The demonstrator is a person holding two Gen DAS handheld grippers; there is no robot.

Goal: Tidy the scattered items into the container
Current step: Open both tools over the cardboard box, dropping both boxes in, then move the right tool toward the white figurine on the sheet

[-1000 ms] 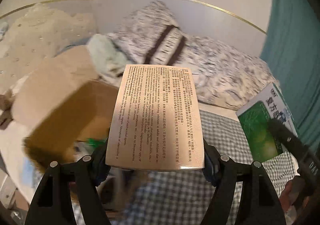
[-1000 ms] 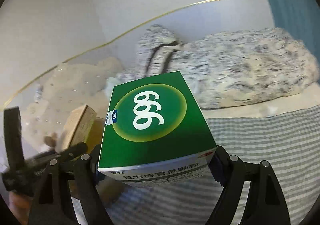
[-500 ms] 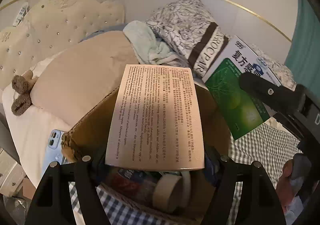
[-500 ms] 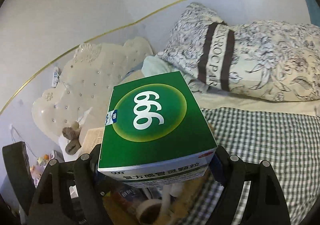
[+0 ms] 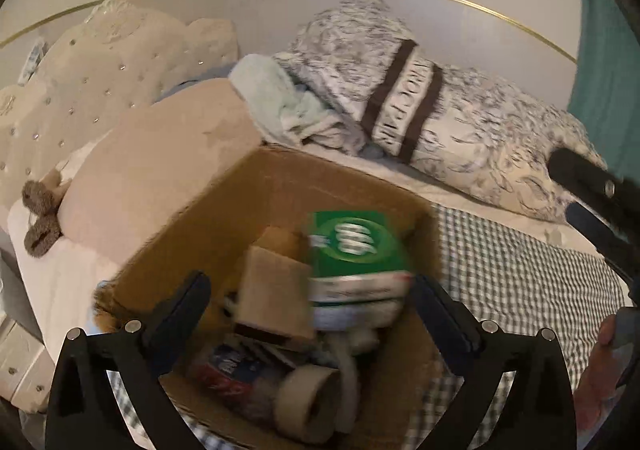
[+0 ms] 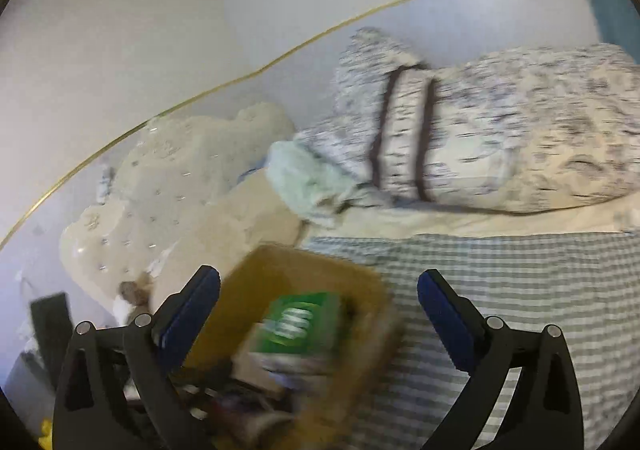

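Your left gripper (image 5: 308,290) is opening, jaws spread wide, pads clear of everything; same for your right gripper (image 6: 320,290), opening with nothing pinched. Both hang over the cardboard box (image 5: 248,194) on the checked bedspread (image 5: 520,274). The green carton (image 5: 356,246) and tan carton (image 5: 276,294) sit inside the box, blurred, tilted atop a tape roll (image 5: 308,406) and a red-blue packet (image 5: 228,370). Box walls are plain corrugated brown, near left corner frayed. A patterned pillow (image 5: 460,122) lies beyond.
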